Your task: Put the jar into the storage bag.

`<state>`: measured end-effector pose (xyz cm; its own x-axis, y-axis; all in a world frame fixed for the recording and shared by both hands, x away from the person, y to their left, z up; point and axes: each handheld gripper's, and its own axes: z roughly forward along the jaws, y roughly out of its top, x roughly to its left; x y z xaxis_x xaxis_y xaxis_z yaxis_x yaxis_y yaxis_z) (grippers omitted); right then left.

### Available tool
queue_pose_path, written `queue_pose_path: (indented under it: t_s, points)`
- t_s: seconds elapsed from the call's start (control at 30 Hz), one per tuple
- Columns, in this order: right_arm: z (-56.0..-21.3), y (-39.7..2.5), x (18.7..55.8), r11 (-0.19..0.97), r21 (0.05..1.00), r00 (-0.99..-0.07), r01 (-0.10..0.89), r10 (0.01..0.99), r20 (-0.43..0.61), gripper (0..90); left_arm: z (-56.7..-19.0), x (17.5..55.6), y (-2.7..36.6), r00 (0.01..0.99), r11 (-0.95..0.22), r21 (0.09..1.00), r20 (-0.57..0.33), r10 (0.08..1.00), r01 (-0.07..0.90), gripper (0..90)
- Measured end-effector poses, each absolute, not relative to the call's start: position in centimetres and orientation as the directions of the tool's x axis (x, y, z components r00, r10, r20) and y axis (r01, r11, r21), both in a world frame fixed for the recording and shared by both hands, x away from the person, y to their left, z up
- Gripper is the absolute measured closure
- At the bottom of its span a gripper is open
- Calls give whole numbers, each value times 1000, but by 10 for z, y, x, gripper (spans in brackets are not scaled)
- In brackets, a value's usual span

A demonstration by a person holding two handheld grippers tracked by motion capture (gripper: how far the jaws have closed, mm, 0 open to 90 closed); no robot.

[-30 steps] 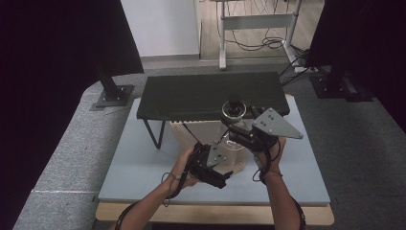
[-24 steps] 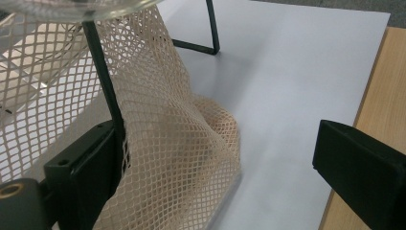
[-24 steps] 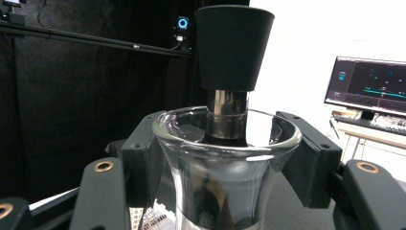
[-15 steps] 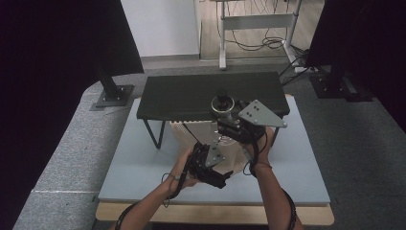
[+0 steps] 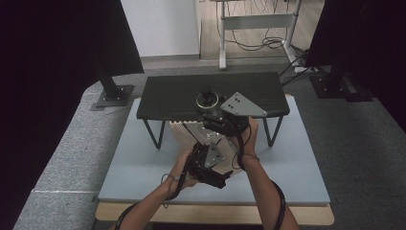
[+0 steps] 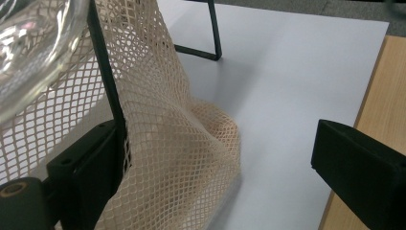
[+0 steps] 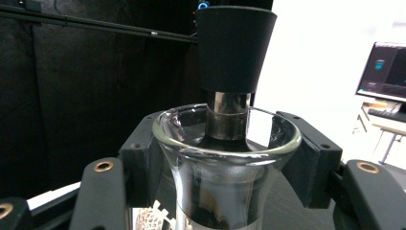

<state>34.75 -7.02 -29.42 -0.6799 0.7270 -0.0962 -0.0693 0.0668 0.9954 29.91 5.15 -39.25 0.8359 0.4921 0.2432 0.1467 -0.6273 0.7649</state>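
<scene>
My right gripper (image 5: 209, 109) is shut on a clear glass vessel (image 5: 207, 100), its jaws clamped on either side just under the flared rim (image 7: 227, 139). A black knob on a metal stem (image 7: 234, 48) rises from the vessel's mouth. I see the vessel over the front part of a low black shelf (image 5: 172, 98). A beige mesh bag (image 5: 184, 134) stands beneath the shelf's front edge. My left gripper (image 5: 200, 152) is open beside it, and the mesh (image 6: 167, 120) drapes against its left jaw while the right jaw stands far off.
The shelf stands on thin black legs (image 6: 213, 28) on a pale blue mat (image 5: 134, 163). The mat lies on a wooden table whose edge (image 5: 215, 213) runs along the front. Dark stands flank the table at the far left (image 5: 112, 93) and right (image 5: 335, 81).
My right gripper has carried the glass vessel leftward and slightly farther over the shelf. The left gripper has stayed by the mesh bag.
</scene>
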Motion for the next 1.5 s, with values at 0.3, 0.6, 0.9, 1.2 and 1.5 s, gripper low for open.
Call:
queue_pose_path:
  t_s: [0.3,0.6,0.9,1.2,1.5]
  points:
    - [-310,-64,359,77,997,-687,-28,723,-75,375,-392,299,52,830,-620,769,238,505,156,70]
    - [-324,-68,356,75,997,-691,-21,720,-69,376,-398,301,50,827,-640,750,247,505,167,90]
    - [-330,-83,363,9,1000,-715,29,699,14,379,-397,300,51,825,-631,755,235,514,178,97]
    - [-355,-85,369,99,991,-697,92,717,-7,375,-390,296,53,830,-621,770,246,501,147,87]
    - [-385,-86,374,152,977,-722,147,692,2,371,-396,298,52,826,-617,771,240,510,157,87]
